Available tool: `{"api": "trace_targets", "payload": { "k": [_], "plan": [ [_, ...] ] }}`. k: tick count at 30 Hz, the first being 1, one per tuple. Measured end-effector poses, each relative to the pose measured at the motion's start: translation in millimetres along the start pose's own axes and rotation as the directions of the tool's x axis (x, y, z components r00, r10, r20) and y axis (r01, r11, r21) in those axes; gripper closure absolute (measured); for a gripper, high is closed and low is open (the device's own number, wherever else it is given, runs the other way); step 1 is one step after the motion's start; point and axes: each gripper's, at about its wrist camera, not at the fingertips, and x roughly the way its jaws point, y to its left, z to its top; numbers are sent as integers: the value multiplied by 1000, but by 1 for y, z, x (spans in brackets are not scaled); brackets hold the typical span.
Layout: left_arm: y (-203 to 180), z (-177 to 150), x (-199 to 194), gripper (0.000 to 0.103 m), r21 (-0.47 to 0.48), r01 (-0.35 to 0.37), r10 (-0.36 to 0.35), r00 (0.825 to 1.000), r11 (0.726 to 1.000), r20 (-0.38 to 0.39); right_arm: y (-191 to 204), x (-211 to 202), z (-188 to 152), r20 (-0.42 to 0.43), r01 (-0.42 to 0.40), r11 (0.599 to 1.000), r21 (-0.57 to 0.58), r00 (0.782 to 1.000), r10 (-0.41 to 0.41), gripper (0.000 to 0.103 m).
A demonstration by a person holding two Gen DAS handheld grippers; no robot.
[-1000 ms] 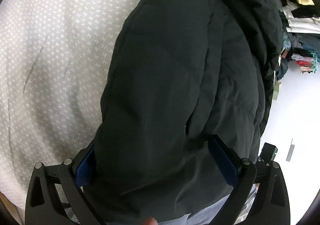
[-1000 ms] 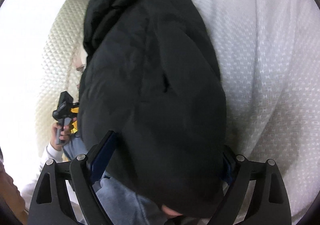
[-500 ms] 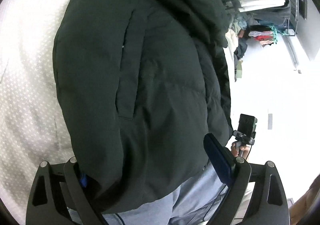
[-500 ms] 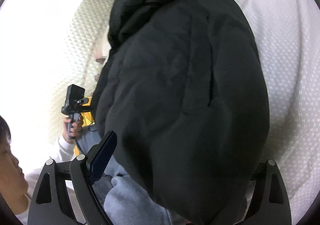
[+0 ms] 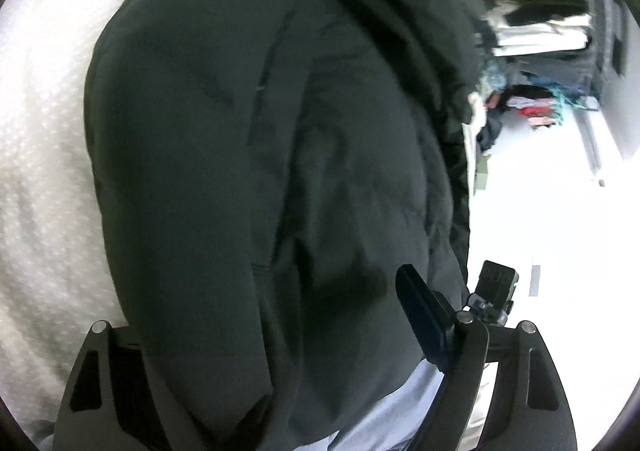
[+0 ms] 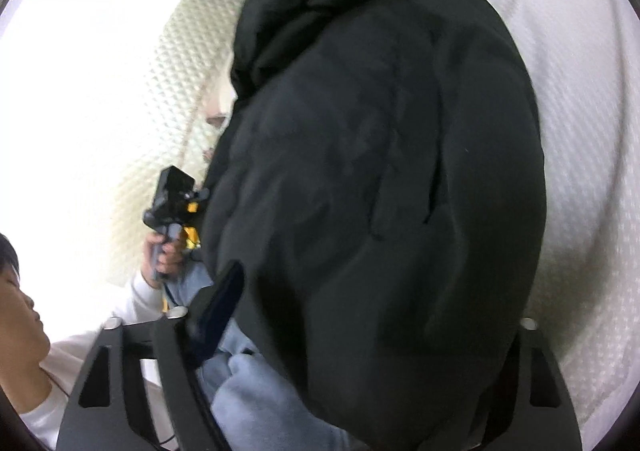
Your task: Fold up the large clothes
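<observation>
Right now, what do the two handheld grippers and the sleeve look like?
Left gripper: black plastic linkage arms with silver pivot pins, dark blue pad on the visible finger. Right gripper: same black frame, silver pins, dark blue pad. Seen from the right wrist, the left unit has a black boxy top, yellow accents and a grey handle. Sleeve: white.

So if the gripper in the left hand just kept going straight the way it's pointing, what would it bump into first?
The dark padded jacket. Its bulk already sits between the fingers of the left gripper, whose jaws have just been closing, and fills the view ahead. Beyond it would probably come the white bed cover, though depth is hard to judge.
</observation>
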Motion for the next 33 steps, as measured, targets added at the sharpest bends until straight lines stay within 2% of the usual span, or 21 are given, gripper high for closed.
{"api": "trace_targets", "payload": {
  "k": [1, 3, 5, 7, 10, 12, 14, 17, 19, 24, 29, 33],
  "plan": [
    [-1, -3, 0, 24, -4, 8, -8, 1000, 1000, 22, 4, 0, 1, 5, 5, 1000, -9, 1000, -5, 36],
    [2, -6, 0, 29, -10, 27, -26, 998, 1000, 57, 12, 0, 2, 20, 19, 1000, -20, 1000, -19, 54],
    [1, -11, -5, 34, -11, 61, -60, 994, 998, 95, 20, 1, 3, 42, 32, 999, -33, 999, -31, 66],
    [-4, -13, -10, 41, 0, 98, -97, 986, 995, 138, 28, -1, 3, 59, 36, 998, -55, 998, -33, 74],
    [-6, -17, -23, 56, 12, 134, -134, 974, 991, 184, 45, -8, 3, 108, 54, 995, -87, 993, -44, 86],
    [-3, -20, -34, 74, 14, 162, -161, 965, 987, 206, 58, -13, 4, 147, 71, 991, -111, 988, -54, 92],
    [-2, -21, -45, 86, 14, 187, -185, 956, 982, 229, 68, -21, 2, 191, 89, 988, -129, 980, -63, 94],
    [-9, -28, -66, 95, 53, 229, -235, 937, 972, 260, 88, -39, -1, 278, 131, 982, -136, 957, -89, 96],
    [-20, -37, -77, 96, 81, 240, -253, 930, 967, 268, 100, -53, -4, 338, 170, 977, -129, 934, -118, 97],
    [-47, -60, -105, 96, 157, 226, -263, 923, 961, 282, 113, -84, -15, 428, 163, 979, -120, 899, -97, 98],
    [-58, -87, -145, 97, 177, 285, -329, 890, 942, 316, 133, -104, -39, 477, 137, 981, -136, 877, -56, 98],
    [-63, -120, -182, 97, 208, 271, -329, 883, 940, 334, 150, -121, -70, 506, 113, 982, -150, 862, -22, 98]
  ]
}}
